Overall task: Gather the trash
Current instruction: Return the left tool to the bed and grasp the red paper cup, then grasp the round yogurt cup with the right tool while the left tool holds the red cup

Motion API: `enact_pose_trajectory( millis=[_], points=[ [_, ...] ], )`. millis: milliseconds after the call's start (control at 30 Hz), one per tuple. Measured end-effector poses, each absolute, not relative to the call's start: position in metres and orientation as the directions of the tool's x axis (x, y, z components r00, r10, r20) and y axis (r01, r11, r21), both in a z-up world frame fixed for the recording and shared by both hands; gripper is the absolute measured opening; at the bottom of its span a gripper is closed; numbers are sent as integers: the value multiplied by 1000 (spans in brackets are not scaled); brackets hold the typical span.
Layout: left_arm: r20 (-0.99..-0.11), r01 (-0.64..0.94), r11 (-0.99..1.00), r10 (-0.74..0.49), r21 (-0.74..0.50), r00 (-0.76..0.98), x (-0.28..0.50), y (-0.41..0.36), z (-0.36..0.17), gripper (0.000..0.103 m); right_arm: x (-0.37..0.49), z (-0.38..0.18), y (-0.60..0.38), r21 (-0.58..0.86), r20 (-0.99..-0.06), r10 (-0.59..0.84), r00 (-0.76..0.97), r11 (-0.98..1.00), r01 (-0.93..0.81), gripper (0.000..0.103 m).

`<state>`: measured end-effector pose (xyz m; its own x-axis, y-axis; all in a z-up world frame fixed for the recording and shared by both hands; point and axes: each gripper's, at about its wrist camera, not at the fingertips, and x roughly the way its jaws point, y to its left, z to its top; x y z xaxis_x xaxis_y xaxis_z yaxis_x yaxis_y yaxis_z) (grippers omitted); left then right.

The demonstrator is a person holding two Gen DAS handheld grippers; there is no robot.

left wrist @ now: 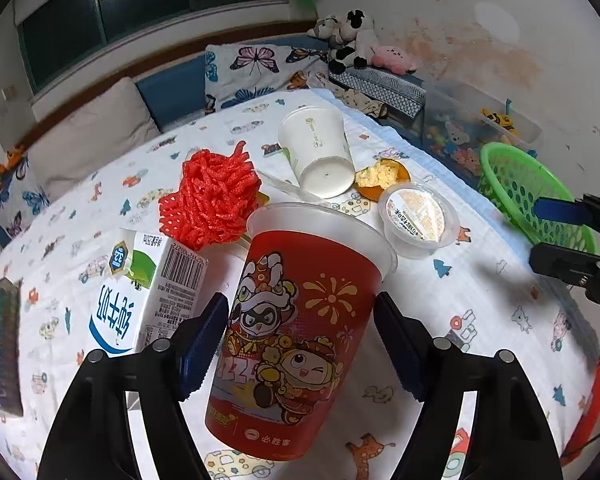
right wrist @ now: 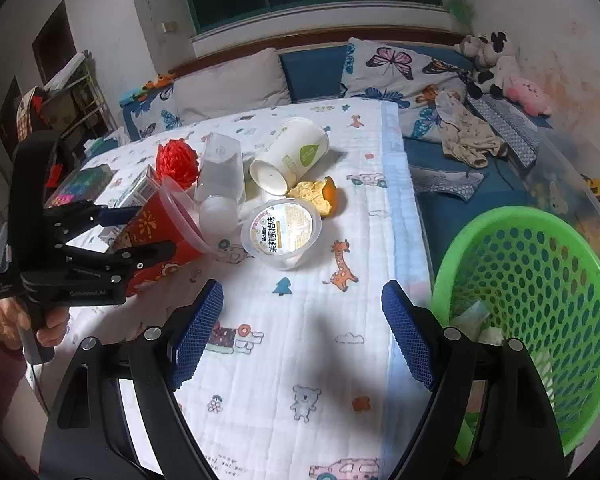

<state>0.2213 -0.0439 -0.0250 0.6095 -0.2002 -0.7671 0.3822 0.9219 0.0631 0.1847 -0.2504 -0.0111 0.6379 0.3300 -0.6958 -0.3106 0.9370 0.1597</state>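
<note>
The tall cup (left wrist: 300,320) is red below a frosted clear rim, printed with cartoon lion-dance figures and gold fireworks. The carton (left wrist: 140,292) is white with blue lettering, a green patch and a black barcode. The foam net (left wrist: 212,196) is bright red. The paper cup (left wrist: 320,148) is white with a small green leaf mark. The peel (left wrist: 384,176) is orange outside, pale yellow inside. The jelly tub (left wrist: 420,216) is clear with a white and gold lid. The basket (right wrist: 540,300) is bright green, pierced with round holes. The bed cover (right wrist: 300,340) is white, dotted with small animals, trees and cars. Both claws have blue cross-hatched pads (right wrist: 198,336) on black arms.
</note>
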Motion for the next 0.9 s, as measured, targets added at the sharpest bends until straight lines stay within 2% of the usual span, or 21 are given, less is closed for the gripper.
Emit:
enact_pose_trajectory(
  millis=[333,900],
  points=[
    [-728,338,941,-220,18,650,202,-18,-1,68,207,-25,-228,146,-710,341,616,927,-345,81],
    [-696,315,949,-242,-24,676,175,12,20,66,255,-54,-203,150,-737,333,588,929,-339,69]
  ],
)
